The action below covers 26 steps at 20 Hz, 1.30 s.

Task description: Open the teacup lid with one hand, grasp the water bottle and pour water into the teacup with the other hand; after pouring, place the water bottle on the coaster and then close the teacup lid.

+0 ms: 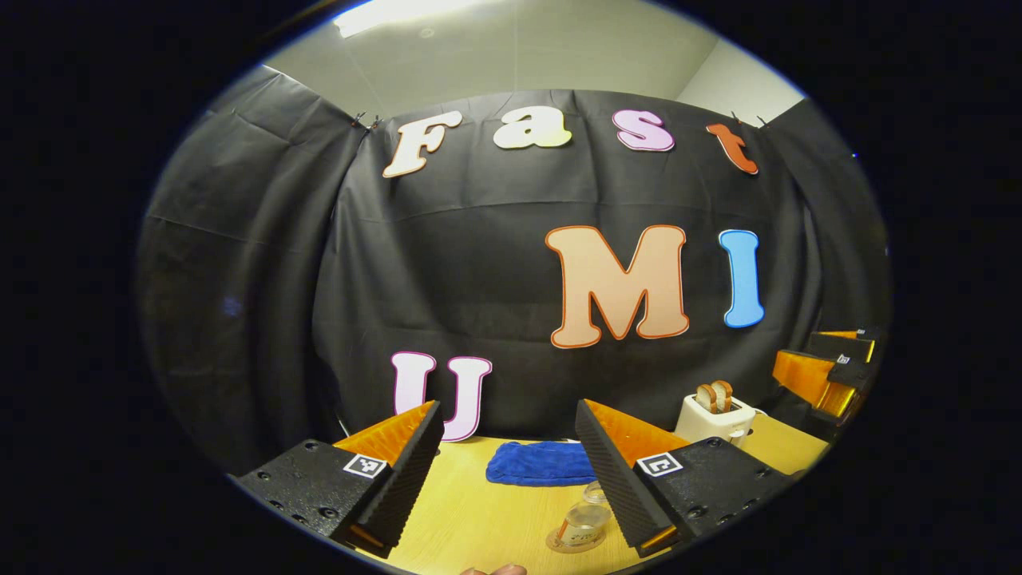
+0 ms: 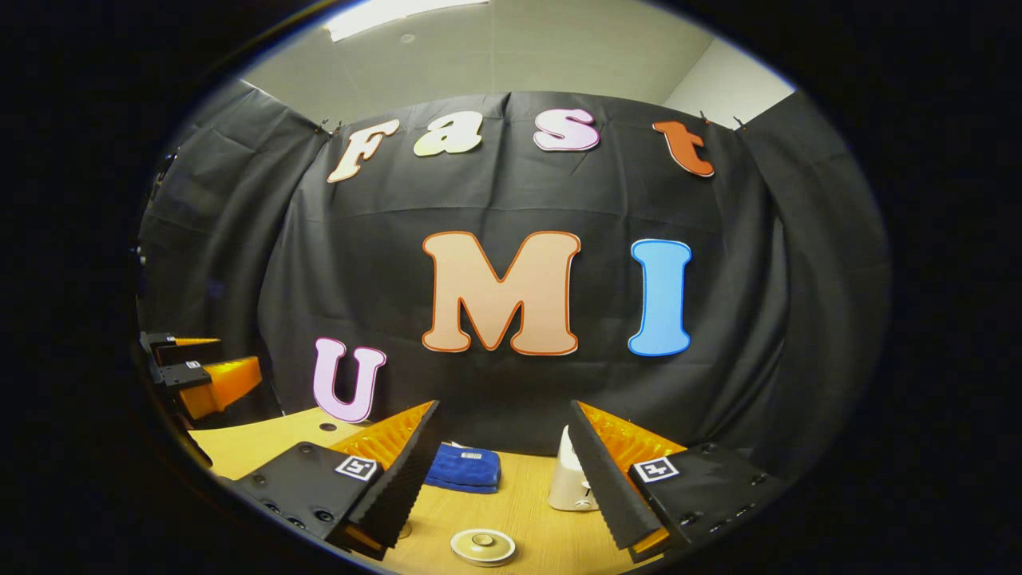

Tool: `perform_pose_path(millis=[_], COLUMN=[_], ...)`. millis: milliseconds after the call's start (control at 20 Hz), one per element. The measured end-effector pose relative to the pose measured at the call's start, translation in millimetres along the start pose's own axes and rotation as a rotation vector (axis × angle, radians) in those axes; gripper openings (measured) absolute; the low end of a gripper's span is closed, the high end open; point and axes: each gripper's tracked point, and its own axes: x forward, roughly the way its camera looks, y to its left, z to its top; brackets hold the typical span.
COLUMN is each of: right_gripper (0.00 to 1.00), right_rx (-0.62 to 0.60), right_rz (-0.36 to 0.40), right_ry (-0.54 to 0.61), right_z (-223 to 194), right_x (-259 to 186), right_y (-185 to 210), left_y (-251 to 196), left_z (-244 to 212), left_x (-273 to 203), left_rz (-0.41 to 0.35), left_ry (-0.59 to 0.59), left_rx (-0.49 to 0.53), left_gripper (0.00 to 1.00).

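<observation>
Two tools spread, nothing pinched.
I judge the task unstarted: my left tool (image 1: 511, 471) and right tool (image 2: 503, 471) hover above the tabletop (image 2: 527, 511); lidded teacup (image 2: 482, 547) needs opening first.

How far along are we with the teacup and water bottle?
Nothing looks done. Both jaws stand open and empty: left gripper above a clear lidded container, right gripper above a round lid-like disc on the table. Lid opening, pouring, placing the bottle and closing all remain.
</observation>
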Motion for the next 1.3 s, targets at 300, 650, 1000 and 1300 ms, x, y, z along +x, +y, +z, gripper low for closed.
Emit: perform_pose_path(millis=[300,650,1000,1300], right_gripper=[1.0,0.95,1.0,0.98], right_rx=[-0.059,-0.07,-0.053,-0.083], right_rz=[0.023,0.055,0.111,0.147], right_ry=[0.149,0.285,0.432,0.528], right_z=[-71.8,-133.7,-192.6,-236.3], right_x=[10.2,13.4,14.5,15.9], right_y=[5.7,10.3,21.0,29.7], left_y=[14.9,30.0,35.3,42.0], left_z=[-2.5,-0.8,-2.4,-4.4], left_x=[-13.1,-26.2,-35.0,-39.8], left_rz=[0.03,0.073,0.092,0.111], left_ry=[0.01,0.015,0.023,0.04], left_rx=[0.002,0.021,0.042,0.049], left_gripper=[0.97,0.97,0.97,0.97])
